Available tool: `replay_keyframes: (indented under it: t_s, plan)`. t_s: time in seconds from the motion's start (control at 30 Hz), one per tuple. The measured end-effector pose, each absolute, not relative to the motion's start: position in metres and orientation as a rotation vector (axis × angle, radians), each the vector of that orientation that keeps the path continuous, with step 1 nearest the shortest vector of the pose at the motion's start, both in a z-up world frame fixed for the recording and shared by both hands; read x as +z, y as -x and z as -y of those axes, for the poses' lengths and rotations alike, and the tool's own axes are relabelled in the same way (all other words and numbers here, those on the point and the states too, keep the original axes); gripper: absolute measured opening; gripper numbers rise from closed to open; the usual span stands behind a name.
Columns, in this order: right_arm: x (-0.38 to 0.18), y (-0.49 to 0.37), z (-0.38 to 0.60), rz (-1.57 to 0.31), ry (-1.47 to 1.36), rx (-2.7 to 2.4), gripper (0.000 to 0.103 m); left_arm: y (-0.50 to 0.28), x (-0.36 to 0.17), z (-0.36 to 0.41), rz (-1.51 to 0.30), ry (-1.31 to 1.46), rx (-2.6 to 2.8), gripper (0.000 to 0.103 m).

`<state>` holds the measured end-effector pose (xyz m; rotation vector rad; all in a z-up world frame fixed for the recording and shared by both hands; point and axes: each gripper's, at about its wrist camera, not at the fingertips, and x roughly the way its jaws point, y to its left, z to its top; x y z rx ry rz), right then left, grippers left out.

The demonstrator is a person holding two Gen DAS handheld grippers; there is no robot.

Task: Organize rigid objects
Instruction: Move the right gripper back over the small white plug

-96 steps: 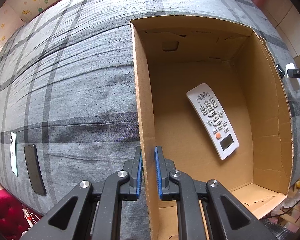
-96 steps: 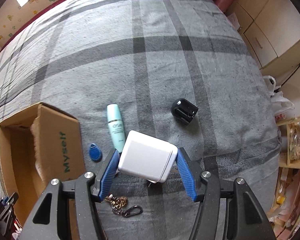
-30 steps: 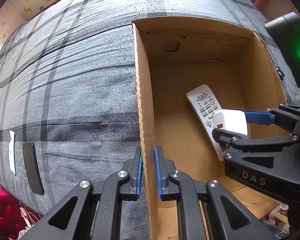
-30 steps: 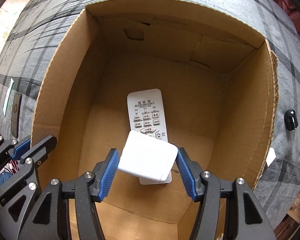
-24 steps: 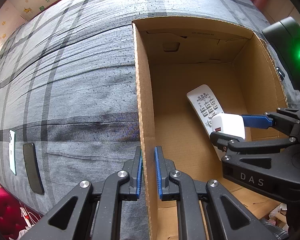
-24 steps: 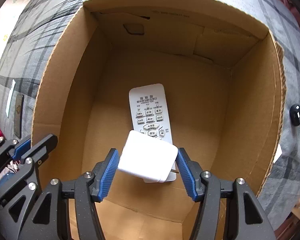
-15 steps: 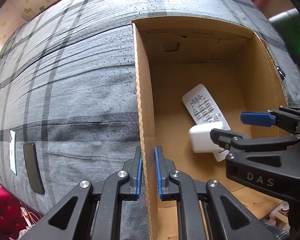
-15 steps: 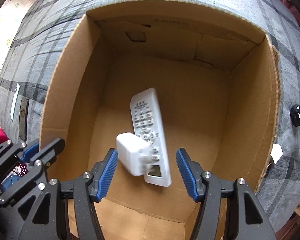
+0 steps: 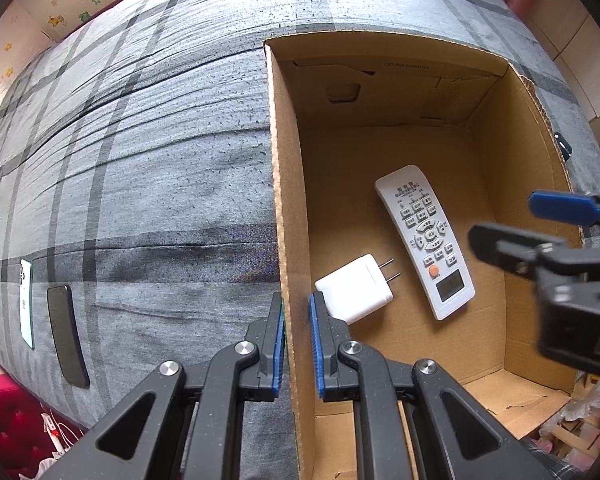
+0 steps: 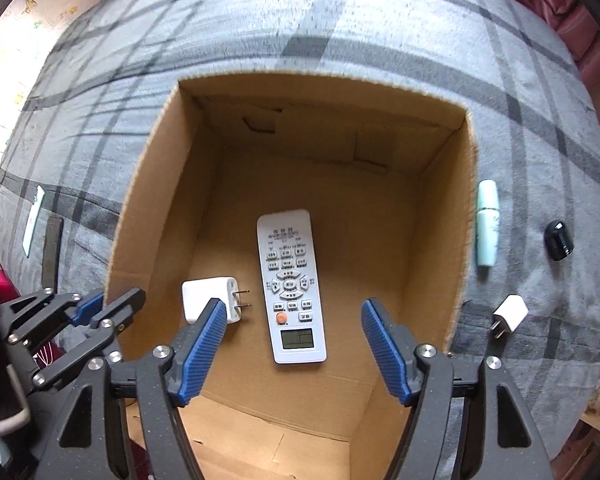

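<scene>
Right gripper (image 10: 290, 350) jaws spread, empty, above the cardboard box (image 10: 462, 240). The white wall charger (image 10: 210, 304), clamped in it a second ago, now lies flat on the box floor just beside the remote control (image 10: 290, 284). Left gripper (image 9: 296, 344) pinches the box's left wall, steadying it. Next, best to lift the right gripper straight out, clear of the rim, toward the small charger (image 10: 509, 314) outside.

Bright, even daylight; fisheye-bent edges, slight motion blur.
</scene>
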<state>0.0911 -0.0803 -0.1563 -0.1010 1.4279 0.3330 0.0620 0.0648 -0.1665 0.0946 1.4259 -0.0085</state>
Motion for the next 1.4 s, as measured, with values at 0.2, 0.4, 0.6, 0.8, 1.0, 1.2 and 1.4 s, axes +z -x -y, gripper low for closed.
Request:
replay_keyframes:
  t_s: [0.2, 0.4, 0.6, 0.8, 1.0, 1.2, 1.4]
  plan:
    - [-0.126, -0.096, 0.094, -1.356, 0.112, 0.320, 0.084, -0.062, -0.167, -0.064, -1.427, -0.098, -0.005, 0.012]
    - [-0.115, -0.099, 0.113, -1.315, 0.086, 0.280, 0.096, -0.063, -0.168, -0.064, -1.430, -0.098, -0.002, 0.012]
    - [-0.107, -0.103, 0.141, -1.291, 0.062, 0.231, 0.101, -0.063, -0.168, -0.064, -1.431, -0.099, -0.001, 0.012]
    - [-0.110, -0.110, 0.179, -1.291, 0.035, 0.146, 0.101, -0.063, -0.167, -0.064, -1.432, -0.099, 0.000, 0.012]
    - [-0.120, -0.117, 0.217, -1.313, 0.029, 0.041, 0.101, -0.062, -0.167, -0.065, -1.435, -0.094, 0.004, 0.012]
    - [-0.141, -0.123, 0.251, -1.350, 0.000, -0.033, 0.101, -0.062, -0.167, -0.064, -1.438, -0.099, 0.007, 0.012]
    - [-0.171, -0.125, 0.274, -1.389, -0.036, -0.082, 0.101, -0.063, -0.167, -0.063, -1.440, -0.096, 0.010, 0.012]
